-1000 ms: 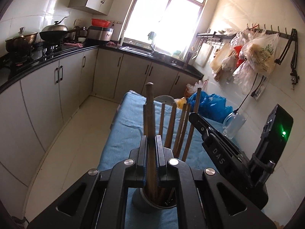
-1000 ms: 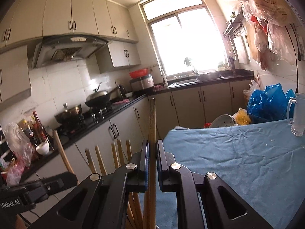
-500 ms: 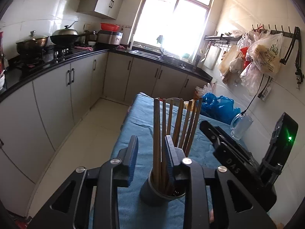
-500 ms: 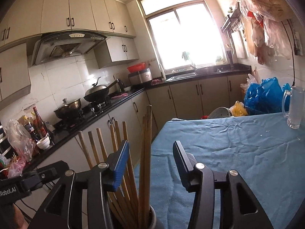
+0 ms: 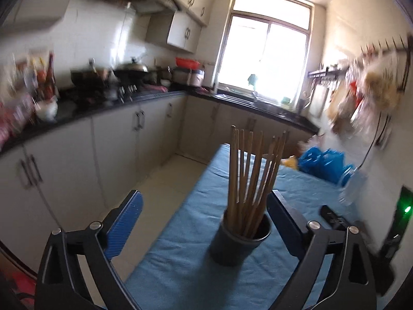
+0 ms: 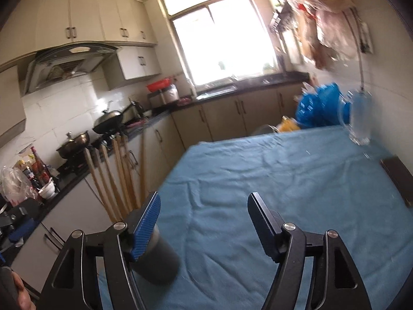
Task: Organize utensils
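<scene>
Chopsticks (image 5: 249, 178) stand nearly upright, tips fanned upward, in a dark cup (image 5: 238, 240) on the blue tablecloth (image 6: 284, 180) — ahead of the wide-open left gripper (image 5: 204, 222), between its jaws' lines. Right gripper (image 6: 204, 222) spread empty — cup beside its left finger.

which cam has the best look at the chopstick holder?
Left wrist: the dark chopstick holder sits centred between the open jaws, rim and chopsticks in full view. Right wrist shows only its side, partly behind the left finger.
</scene>
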Available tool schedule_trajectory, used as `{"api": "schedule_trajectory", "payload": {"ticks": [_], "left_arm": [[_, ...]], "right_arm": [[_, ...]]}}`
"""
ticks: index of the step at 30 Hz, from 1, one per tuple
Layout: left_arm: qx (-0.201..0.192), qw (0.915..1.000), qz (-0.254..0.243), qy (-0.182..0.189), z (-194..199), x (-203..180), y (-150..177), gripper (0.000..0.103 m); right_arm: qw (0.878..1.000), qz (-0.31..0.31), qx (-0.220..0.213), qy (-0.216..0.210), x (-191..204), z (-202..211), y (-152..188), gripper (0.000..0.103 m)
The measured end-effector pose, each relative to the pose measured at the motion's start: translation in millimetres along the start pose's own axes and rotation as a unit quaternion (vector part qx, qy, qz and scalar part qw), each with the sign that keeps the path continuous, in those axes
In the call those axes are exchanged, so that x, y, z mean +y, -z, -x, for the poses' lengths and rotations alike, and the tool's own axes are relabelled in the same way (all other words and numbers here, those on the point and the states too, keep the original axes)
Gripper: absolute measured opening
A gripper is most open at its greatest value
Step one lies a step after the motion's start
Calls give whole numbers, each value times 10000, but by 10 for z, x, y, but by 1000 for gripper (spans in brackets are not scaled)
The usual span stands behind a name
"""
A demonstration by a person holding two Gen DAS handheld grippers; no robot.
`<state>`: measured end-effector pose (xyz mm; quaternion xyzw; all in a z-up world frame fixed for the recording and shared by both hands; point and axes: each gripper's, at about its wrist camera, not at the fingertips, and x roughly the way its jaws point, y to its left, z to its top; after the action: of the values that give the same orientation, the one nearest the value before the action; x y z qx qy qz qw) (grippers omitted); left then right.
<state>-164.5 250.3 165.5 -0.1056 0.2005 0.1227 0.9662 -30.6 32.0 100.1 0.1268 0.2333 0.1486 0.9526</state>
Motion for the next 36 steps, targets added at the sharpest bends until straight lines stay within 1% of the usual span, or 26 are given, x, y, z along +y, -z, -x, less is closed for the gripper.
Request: {"api": "schedule_trajectory", "payload": {"ticks": [1,3,8,11,13,15,20,30,36], "left_arm": [[11,9998,-176,-137,29,-69,38,102],[79,9981,-521,-318,70,-220,120,102],[-82,9951,-803,-580,179,-408,292,102],[-1,9928,-982,-690,168,-516,376,102],[124,9929,-1023,-587,170,-563,443,102],[346,9934,-1005,-431,133,-600,504,102],[618,9916,-1081,-350,107,-722,599,102],[842,9915,-965,-242,58,-710,670,102],[871,9916,-913,-284,26,-657,706,102]], "right_arm": [[9999,-89,44,50,-84,35,50,74],[9996,-214,103,144,-215,106,130,74],[9988,-251,171,371,-384,289,286,74],[9984,-130,198,520,-456,410,380,74],[9981,-82,204,573,-473,464,413,74],[9980,-53,202,601,-499,532,448,75],[9968,45,206,776,-553,635,464,76],[9959,67,309,848,-577,659,526,77],[9953,241,246,901,-505,674,538,78]]}}
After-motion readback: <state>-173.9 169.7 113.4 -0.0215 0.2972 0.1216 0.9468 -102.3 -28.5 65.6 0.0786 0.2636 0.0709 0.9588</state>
